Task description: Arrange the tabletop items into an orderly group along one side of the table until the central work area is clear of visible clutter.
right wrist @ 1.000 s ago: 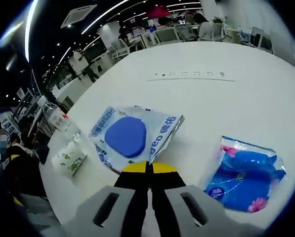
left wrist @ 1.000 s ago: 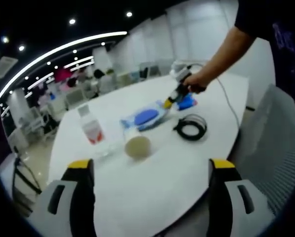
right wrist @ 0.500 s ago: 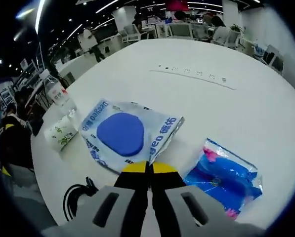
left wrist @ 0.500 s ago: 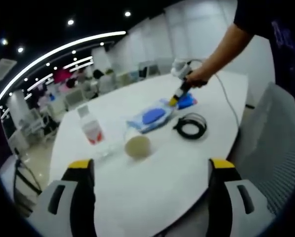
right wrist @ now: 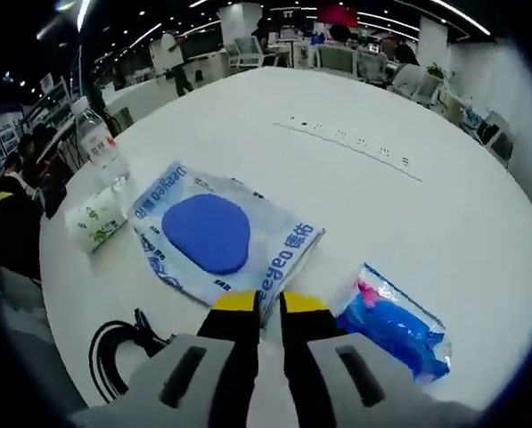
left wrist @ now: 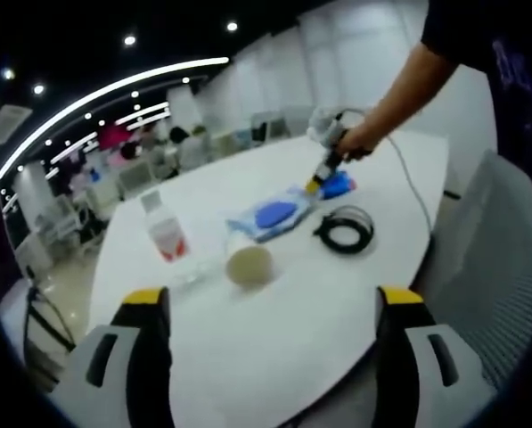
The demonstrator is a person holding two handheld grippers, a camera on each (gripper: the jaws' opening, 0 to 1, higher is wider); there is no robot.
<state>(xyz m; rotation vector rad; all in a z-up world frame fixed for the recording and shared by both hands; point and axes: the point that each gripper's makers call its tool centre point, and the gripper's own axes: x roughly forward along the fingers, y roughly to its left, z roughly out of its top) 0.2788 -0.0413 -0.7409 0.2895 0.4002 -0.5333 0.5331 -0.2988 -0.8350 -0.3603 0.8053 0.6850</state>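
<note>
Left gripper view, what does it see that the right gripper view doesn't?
Left gripper view: a person's bare arm and a grey mesh chair. Right gripper view: a row of small dark dots on the tabletop. Both: the clear red-labelled water bottle, white wipes pack with blue oval lid, blue tissue pack, black coiled cable.

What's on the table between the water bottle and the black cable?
In the left gripper view, a paper cup lies between the water bottle and the black cable.

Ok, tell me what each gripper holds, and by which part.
Left gripper: open, holding nothing. Right gripper: jaws slightly apart around the wet wipes pack's near edge; whether they pinch it cannot be told.
</note>
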